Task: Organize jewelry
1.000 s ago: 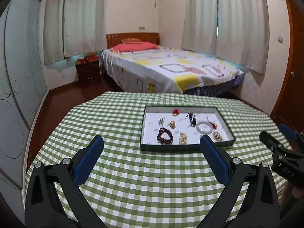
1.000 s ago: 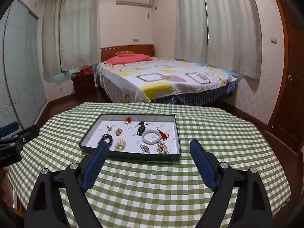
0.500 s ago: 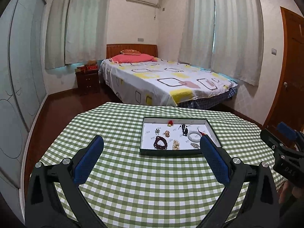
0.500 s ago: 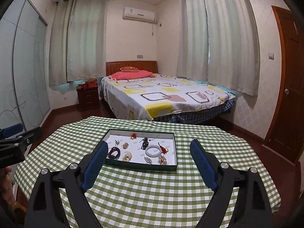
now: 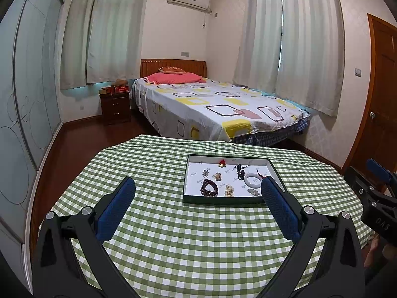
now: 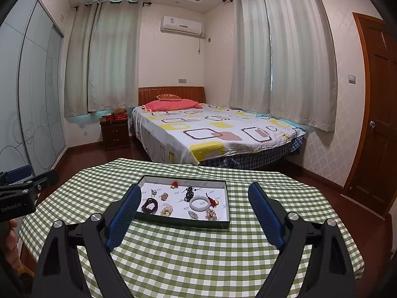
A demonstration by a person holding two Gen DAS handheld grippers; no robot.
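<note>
Blue-padded left gripper fingers spread, empty | right gripper likewise | both level, short of tray

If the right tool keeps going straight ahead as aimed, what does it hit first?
Probably the near wall of the jewelry tray, which lies between the open right tool fingers; depth is uncertain, and it may pass above.

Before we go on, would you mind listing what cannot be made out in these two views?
- Small pieces in the tray: too small in both views to tell their type.
- Tray's near right corner, left wrist view: covered by the left gripper's finger.
- Tray's near left corner, right wrist view: covered by the right gripper's finger; the dark bead bracelet lies just beside it.
- Printed marks on the tray floor: unreadable.
- Table's near edge: cut off by the frame.
</note>
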